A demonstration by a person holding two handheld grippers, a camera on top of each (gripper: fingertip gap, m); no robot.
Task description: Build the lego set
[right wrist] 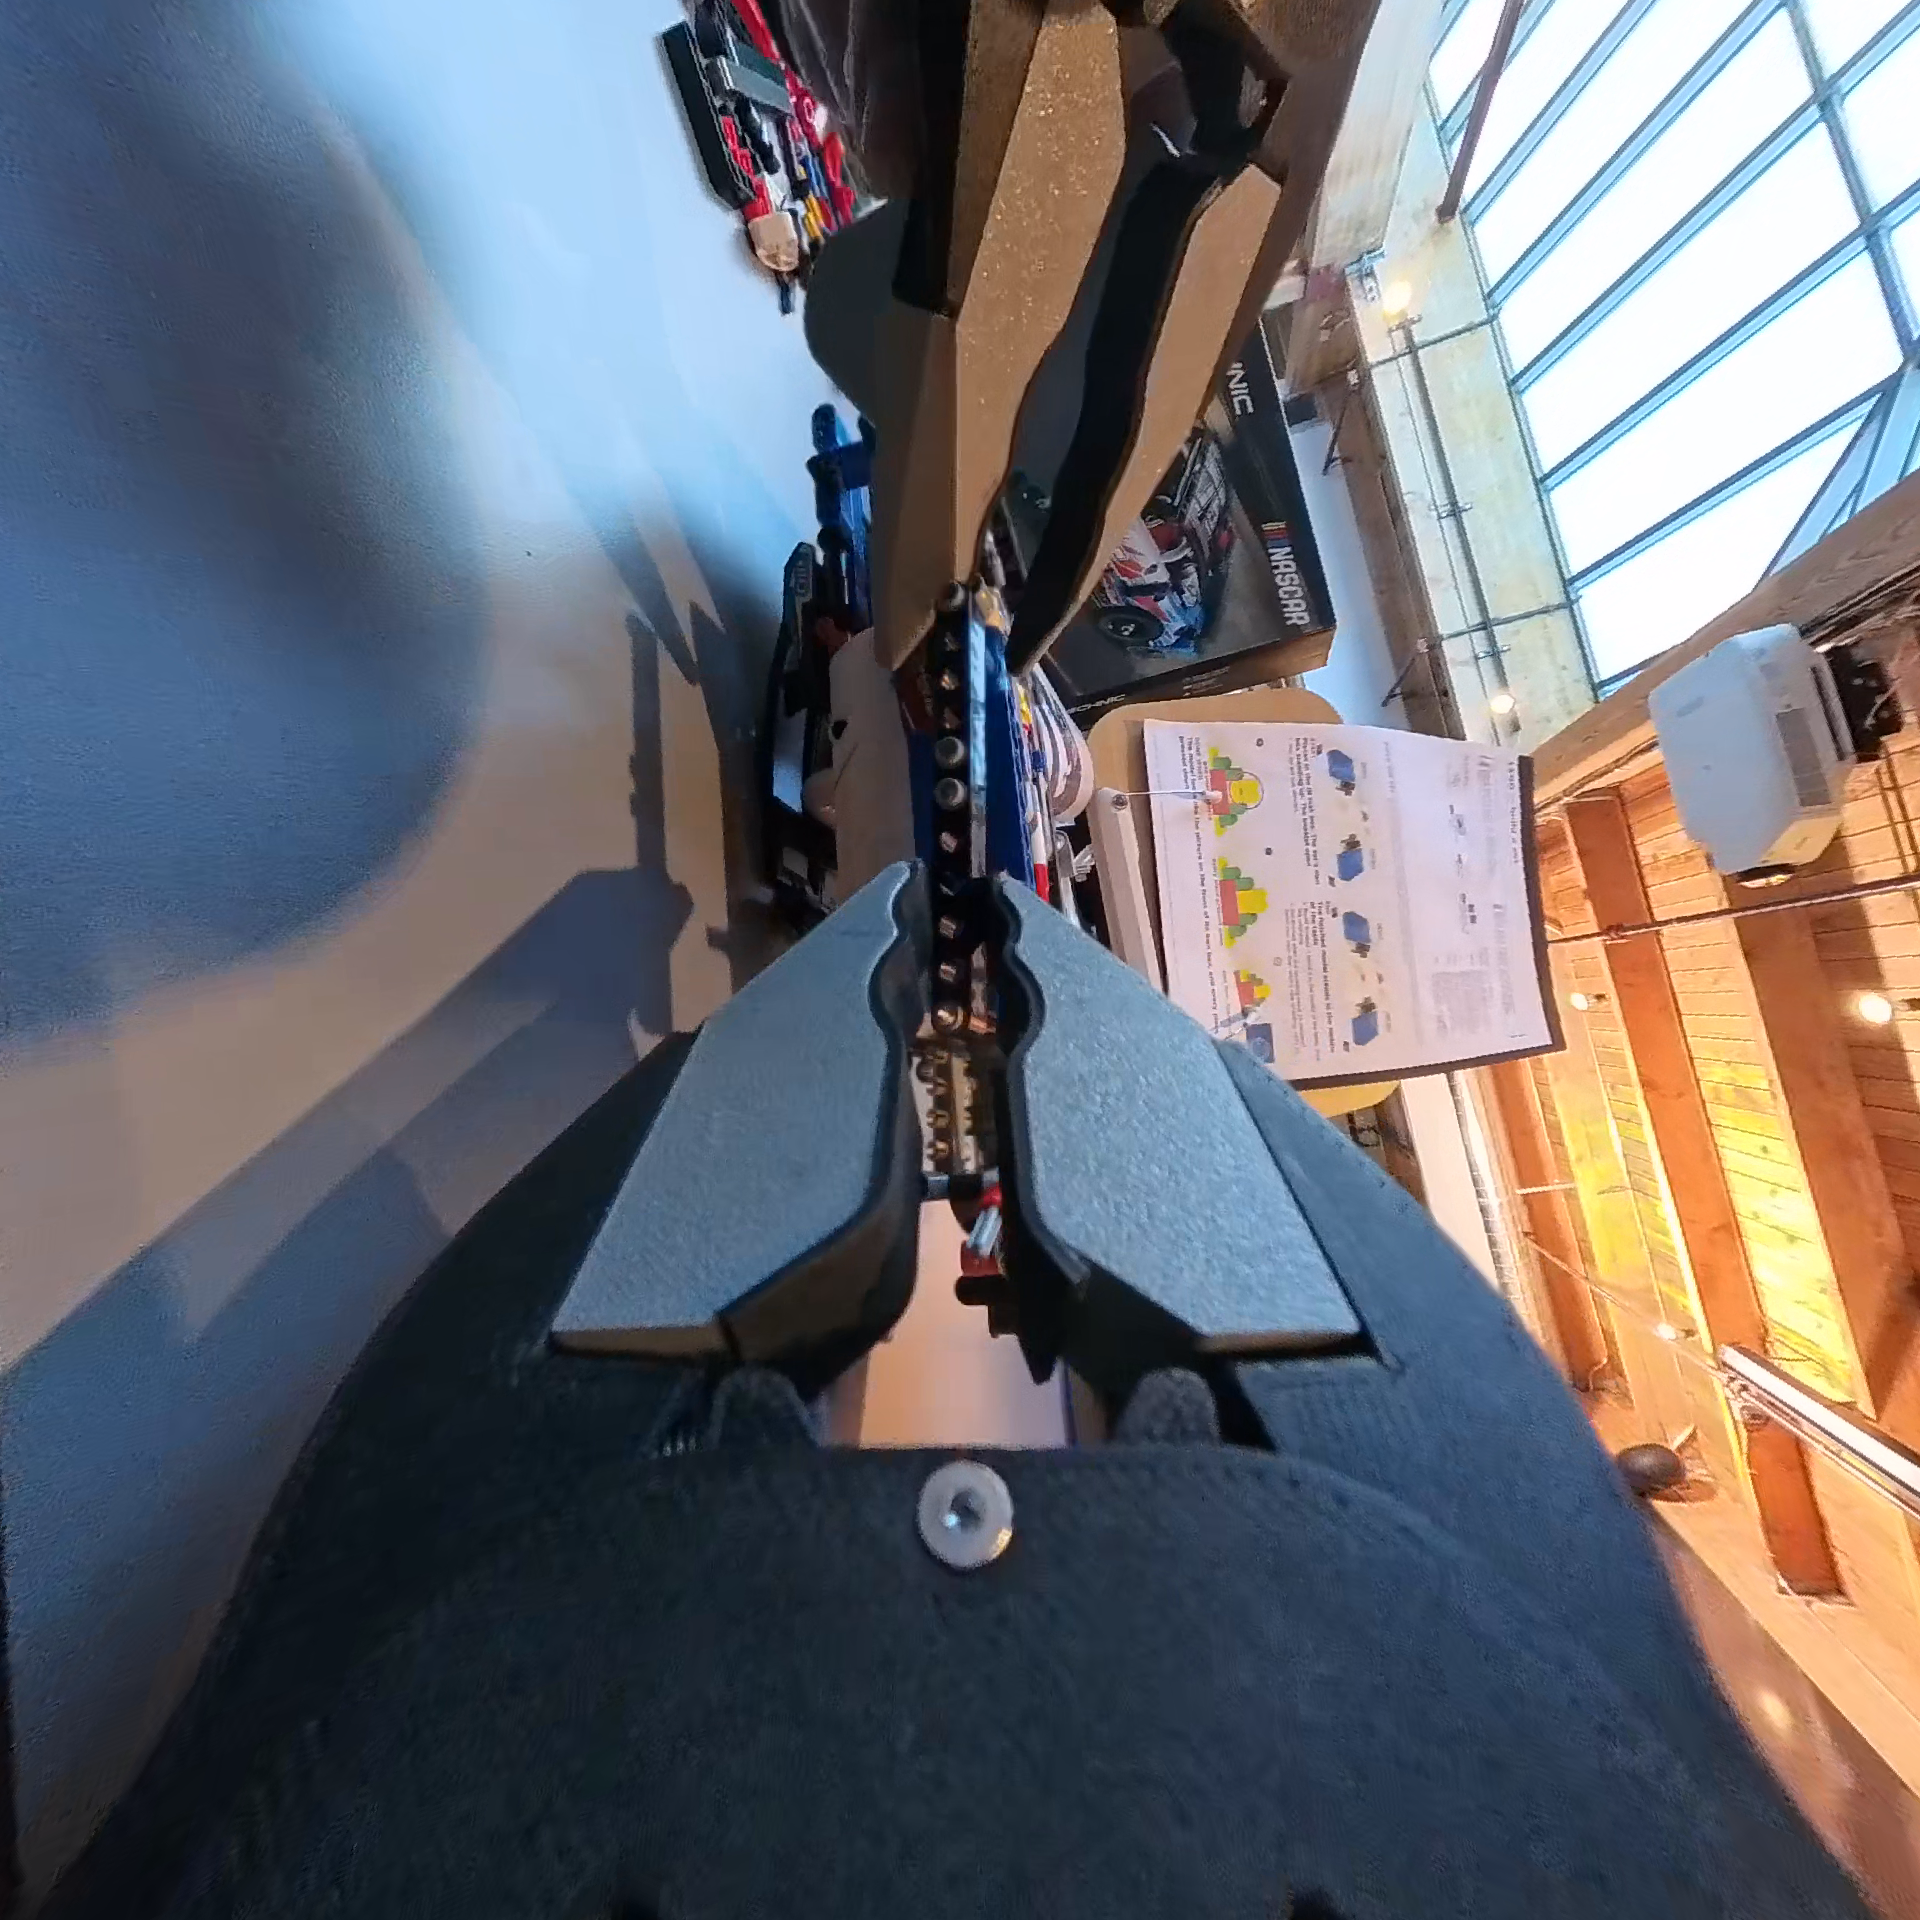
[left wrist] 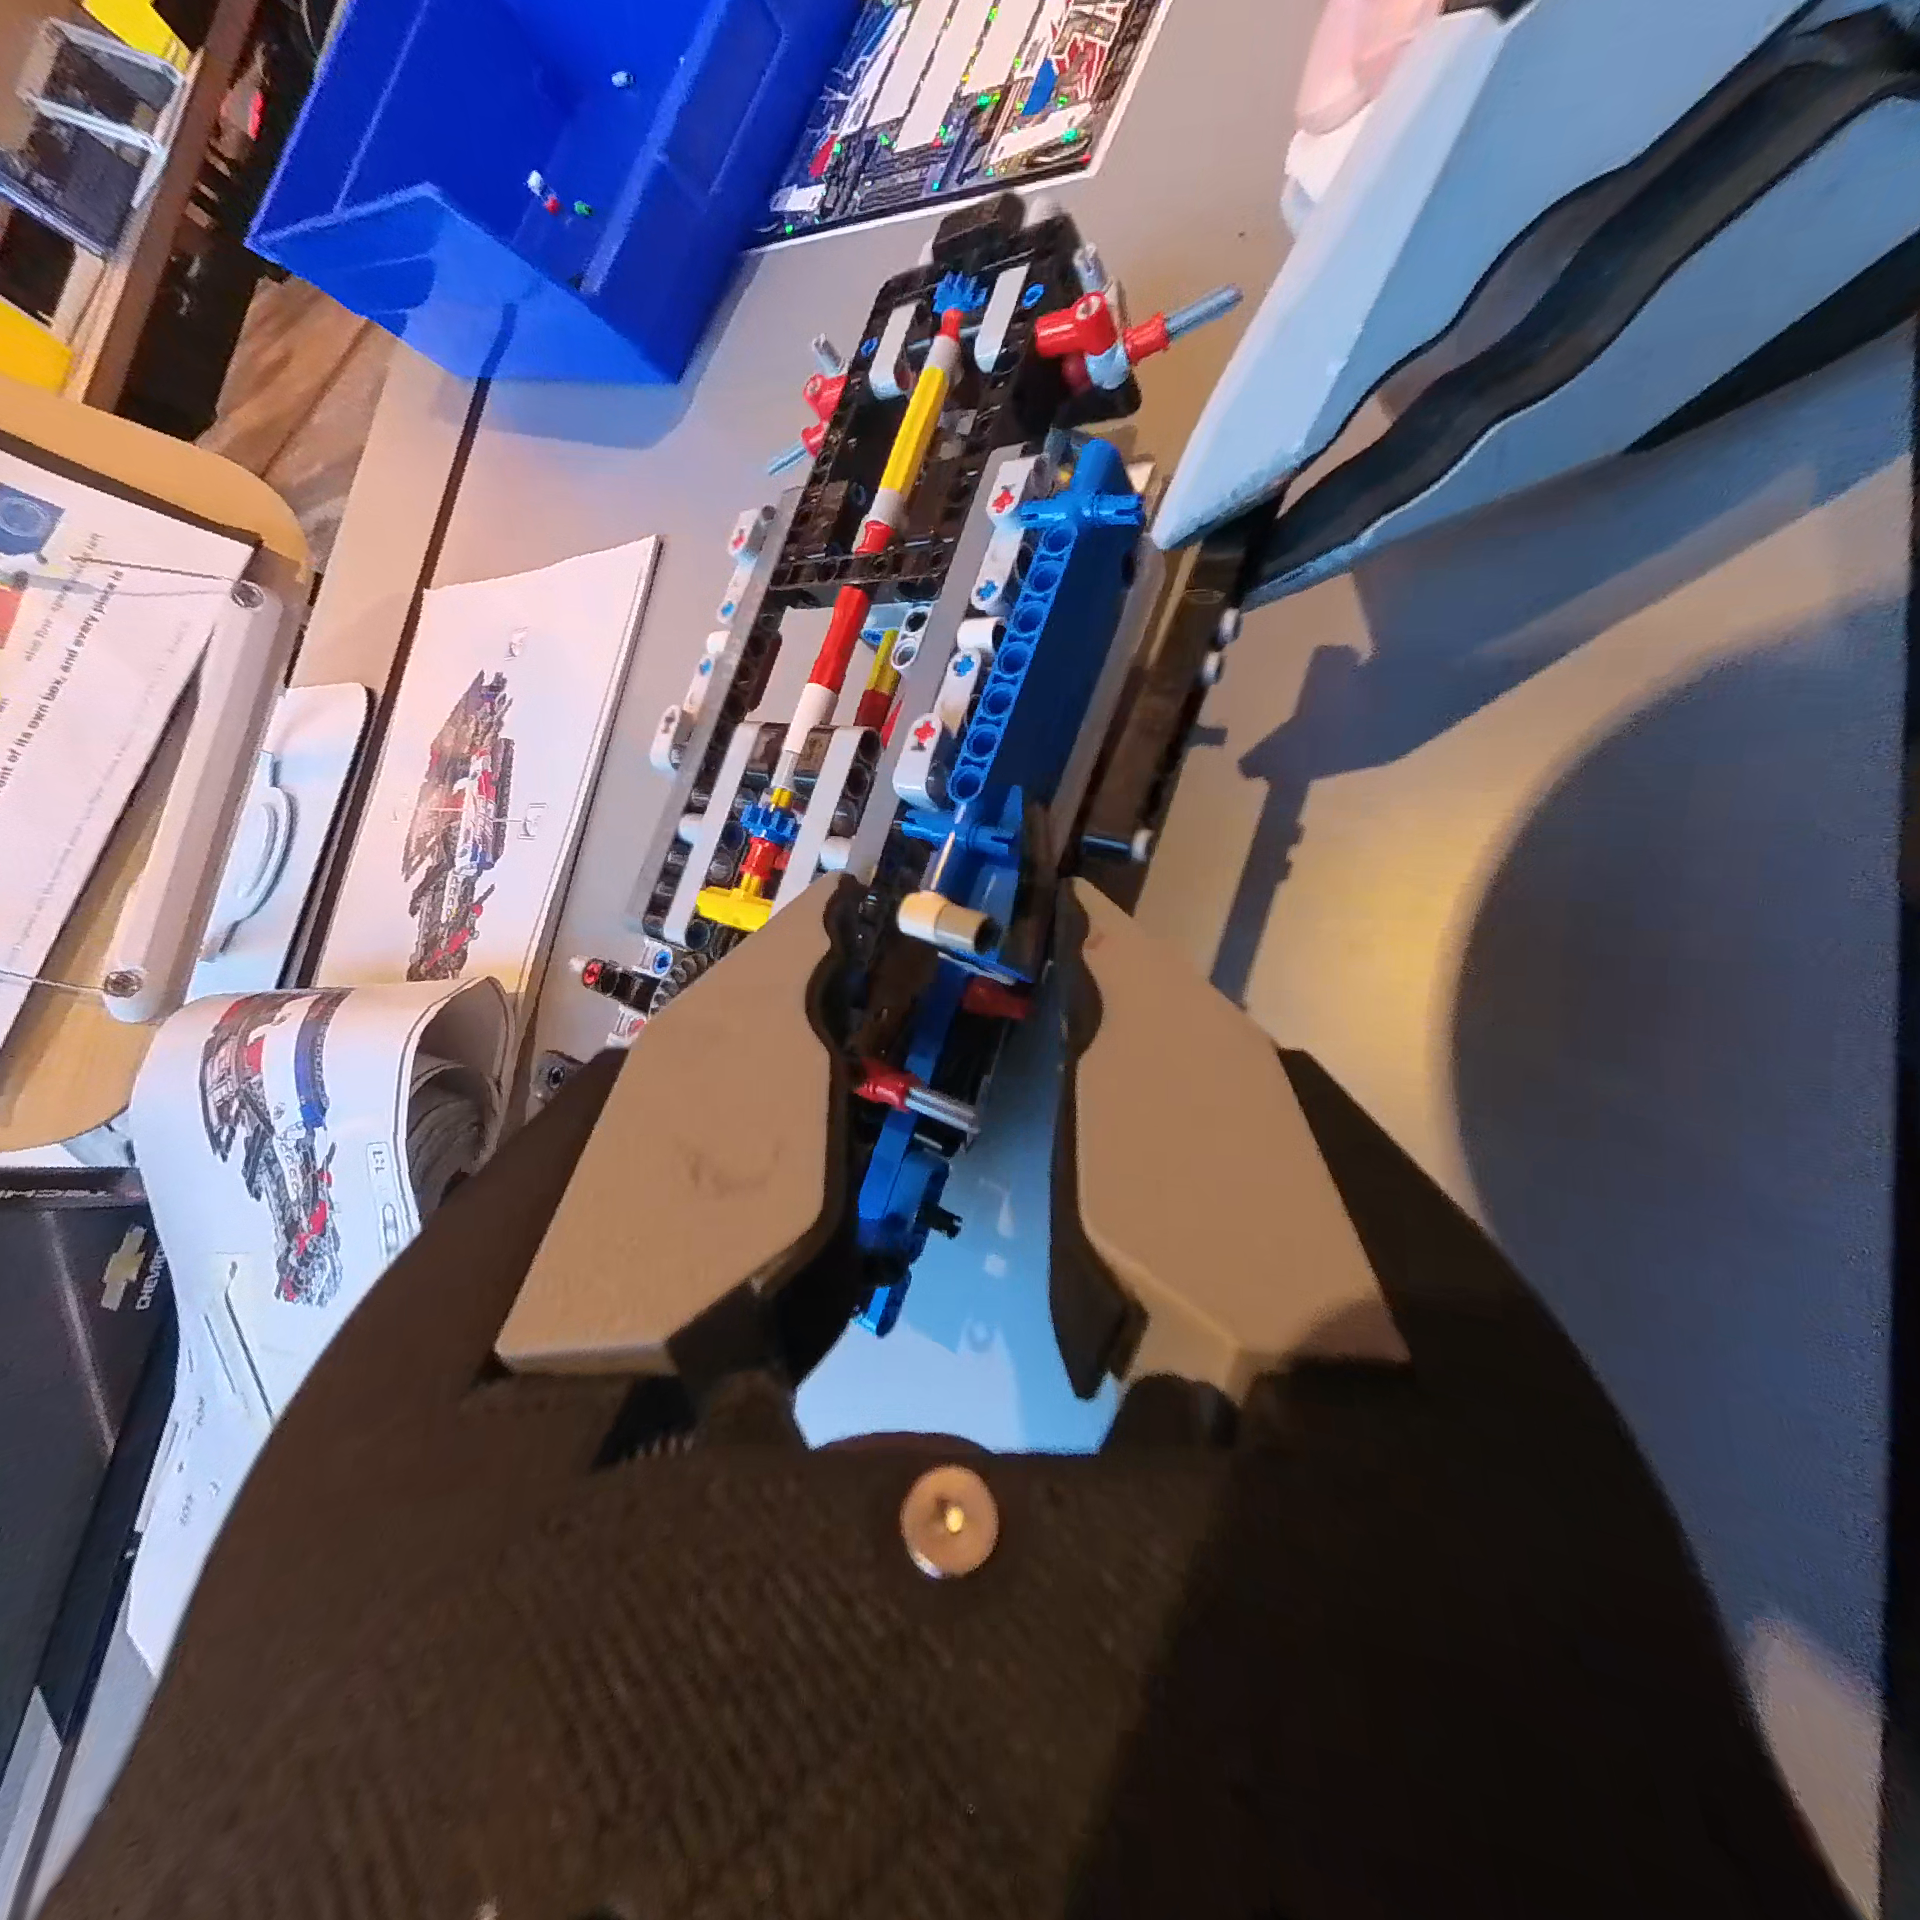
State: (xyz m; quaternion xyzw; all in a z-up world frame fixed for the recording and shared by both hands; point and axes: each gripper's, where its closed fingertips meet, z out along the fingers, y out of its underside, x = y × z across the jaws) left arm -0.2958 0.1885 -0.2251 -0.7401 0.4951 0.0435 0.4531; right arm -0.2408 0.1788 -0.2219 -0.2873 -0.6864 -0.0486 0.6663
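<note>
A long blue-and-black Lego side assembly point(left wrist: 1039, 644) is held edge-up just above the grey table. My left gripper point(left wrist: 956, 904) is shut on its near end, where a tan pin and red pins stick out. My right gripper point(left wrist: 1216, 561) comes in from the upper right and pinches the far end. In the right wrist view my right gripper point(right wrist: 956, 894) is shut on the assembly's black holed beam point(right wrist: 951, 790), and the left gripper point(right wrist: 971, 634) grips the same piece from above. The chassis frame point(left wrist: 831, 582), with yellow and red axles, lies flat on the table to the left of the assembly.
A blue bin point(left wrist: 499, 197) stands at the back left, a printed sheet point(left wrist: 966, 94) behind the chassis. An open instruction booklet point(left wrist: 488, 769) lies left of the chassis. A black panel part point(left wrist: 1174, 686) lies under the assembly. The set's box point(right wrist: 1195, 561) and a pile of loose parts point(right wrist: 758, 125) are nearby. About 6 centimeters separates my left fingertips from my right.
</note>
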